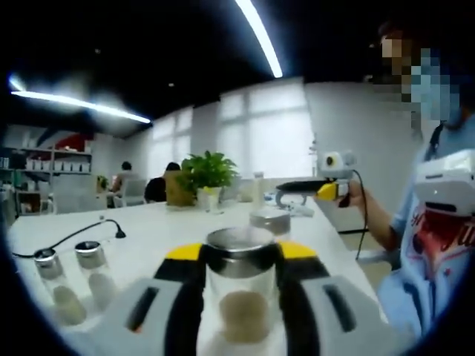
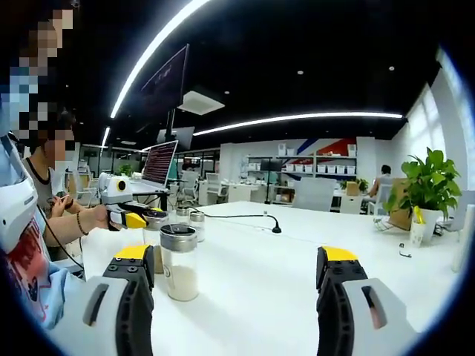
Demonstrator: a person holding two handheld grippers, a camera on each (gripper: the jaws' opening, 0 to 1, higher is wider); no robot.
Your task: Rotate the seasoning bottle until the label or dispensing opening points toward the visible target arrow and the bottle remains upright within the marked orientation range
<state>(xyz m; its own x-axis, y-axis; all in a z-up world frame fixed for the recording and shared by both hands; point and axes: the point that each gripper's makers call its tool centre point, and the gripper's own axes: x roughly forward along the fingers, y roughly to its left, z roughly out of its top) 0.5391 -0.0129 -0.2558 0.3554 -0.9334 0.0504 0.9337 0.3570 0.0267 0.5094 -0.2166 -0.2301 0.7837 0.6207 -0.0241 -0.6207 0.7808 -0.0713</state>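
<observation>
A clear glass seasoning bottle (image 1: 239, 304) with a metal lid and pale powder inside stands upright on the white table (image 1: 156, 222). My left gripper (image 1: 241, 252) is shut on it, with one yellow-tipped jaw on each side. In the right gripper view, that left gripper (image 2: 128, 216) enters from the left in a person's hand, against a bottle (image 2: 154, 241). A second bottle (image 2: 179, 261) stands upright just ahead of my right gripper (image 2: 236, 256), near its left jaw. The right gripper is open with nothing between its jaws. It also appears as the right gripper (image 1: 308, 189) beyond a lid (image 1: 271, 220).
Two more bottles (image 1: 50, 288) (image 1: 93, 273) stand left of the held one. A black cable (image 1: 74, 236) crosses the table. A potted plant (image 1: 208, 176) sits at the far edge. The person (image 1: 438, 222) stands at the right, and people sit at desks behind.
</observation>
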